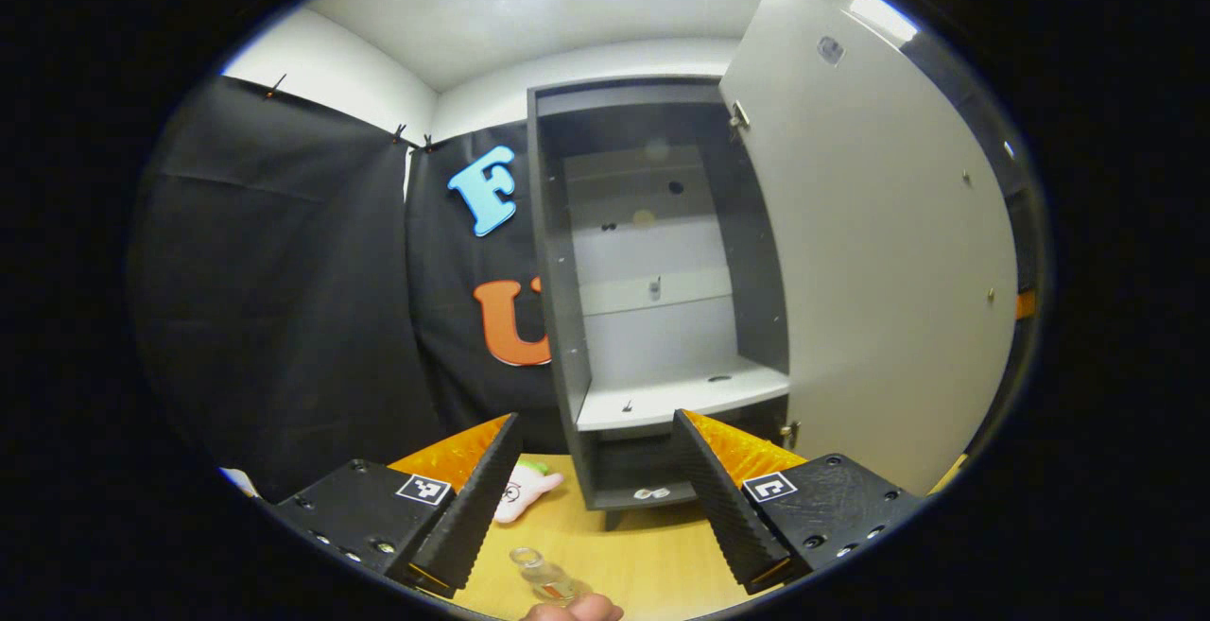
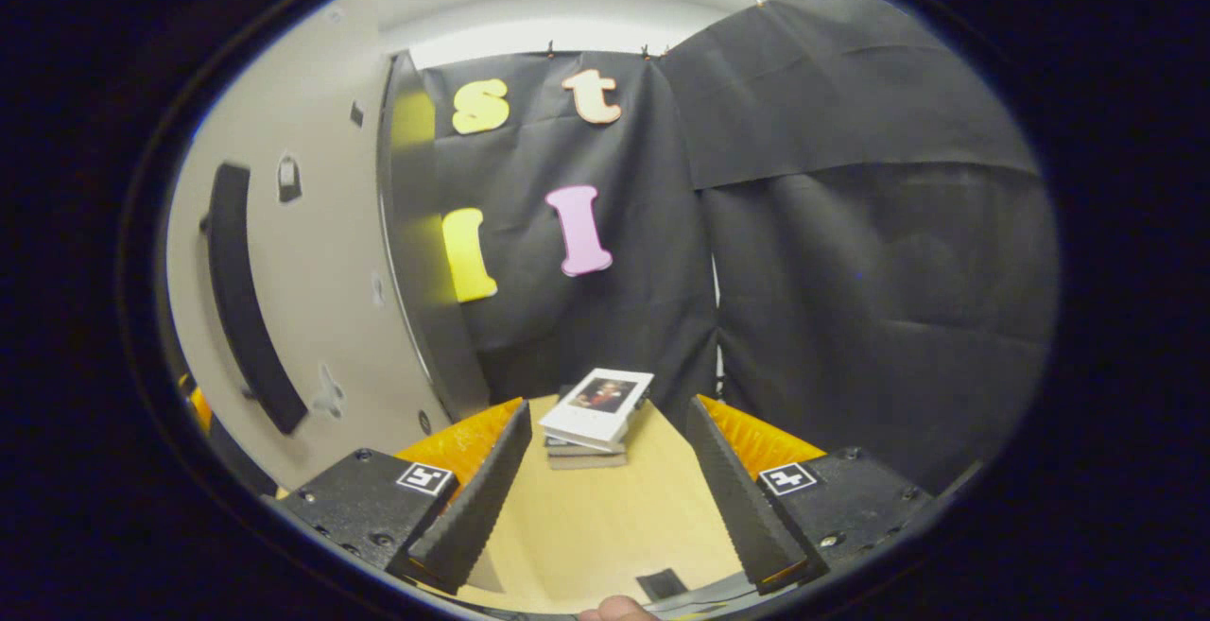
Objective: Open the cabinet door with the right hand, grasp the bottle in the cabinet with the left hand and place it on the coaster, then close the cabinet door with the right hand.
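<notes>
left gripper point(image 1: 596, 498) apart, faces open cabinet point(image 1: 652, 300); right gripper point(image 2: 605, 493) apart, faces books point(image 2: 594, 418)

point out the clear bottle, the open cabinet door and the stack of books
clear glass bottle point(image 1: 544, 572), left gripper view, on its neck
pale grey open cabinet door point(image 1: 889, 252), left gripper view, middle of its inner face
stack of books with white top cover point(image 2: 597, 409), right gripper view, on the top cover
</notes>
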Demonstrator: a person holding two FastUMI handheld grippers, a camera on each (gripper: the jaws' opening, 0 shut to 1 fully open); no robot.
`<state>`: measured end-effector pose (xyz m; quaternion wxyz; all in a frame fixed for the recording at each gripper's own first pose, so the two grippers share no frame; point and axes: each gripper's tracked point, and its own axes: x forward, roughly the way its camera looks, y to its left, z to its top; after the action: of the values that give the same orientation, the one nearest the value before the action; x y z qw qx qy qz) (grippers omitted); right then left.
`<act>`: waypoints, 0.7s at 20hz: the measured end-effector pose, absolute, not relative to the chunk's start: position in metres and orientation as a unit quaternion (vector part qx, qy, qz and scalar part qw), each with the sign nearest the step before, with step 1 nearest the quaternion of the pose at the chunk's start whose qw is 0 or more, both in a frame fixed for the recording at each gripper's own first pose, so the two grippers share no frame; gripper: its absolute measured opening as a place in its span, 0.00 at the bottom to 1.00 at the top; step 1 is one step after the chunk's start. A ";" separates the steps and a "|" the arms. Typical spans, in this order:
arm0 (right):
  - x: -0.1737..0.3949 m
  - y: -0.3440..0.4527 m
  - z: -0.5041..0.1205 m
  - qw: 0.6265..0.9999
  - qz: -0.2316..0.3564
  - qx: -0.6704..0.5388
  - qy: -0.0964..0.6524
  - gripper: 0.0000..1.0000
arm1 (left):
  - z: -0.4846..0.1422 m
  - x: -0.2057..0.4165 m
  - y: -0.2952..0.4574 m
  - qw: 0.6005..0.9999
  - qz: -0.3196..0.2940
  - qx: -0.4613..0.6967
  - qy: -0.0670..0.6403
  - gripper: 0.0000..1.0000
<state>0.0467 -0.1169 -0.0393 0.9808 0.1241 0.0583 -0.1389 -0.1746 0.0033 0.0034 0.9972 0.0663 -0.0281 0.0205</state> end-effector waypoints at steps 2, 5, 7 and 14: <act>0.061 -0.099 -0.033 0.982 -0.110 0.143 0.052 1.00 | 0.008 -0.186 -0.023 0.998 -0.002 0.060 -0.011 0.96; 0.070 -0.068 -0.027 0.984 -0.070 0.152 0.058 0.99 | 0.002 -0.202 -0.036 0.999 -0.028 0.029 0.014 0.96; 0.072 -0.053 -0.017 0.988 -0.054 0.137 0.048 0.98 | 0.002 -0.202 -0.032 0.999 -0.040 0.016 0.013 0.96; 0.059 -0.023 -0.021 0.984 -0.113 0.128 0.057 0.95 | 0.006 -0.173 -0.004 0.996 -0.088 0.001 0.008 0.96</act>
<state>0.0594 -0.0232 -0.0210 0.9837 0.1276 0.0566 -0.1135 -0.1729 -0.0039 0.0058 0.9961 0.0008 0.0078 -0.0880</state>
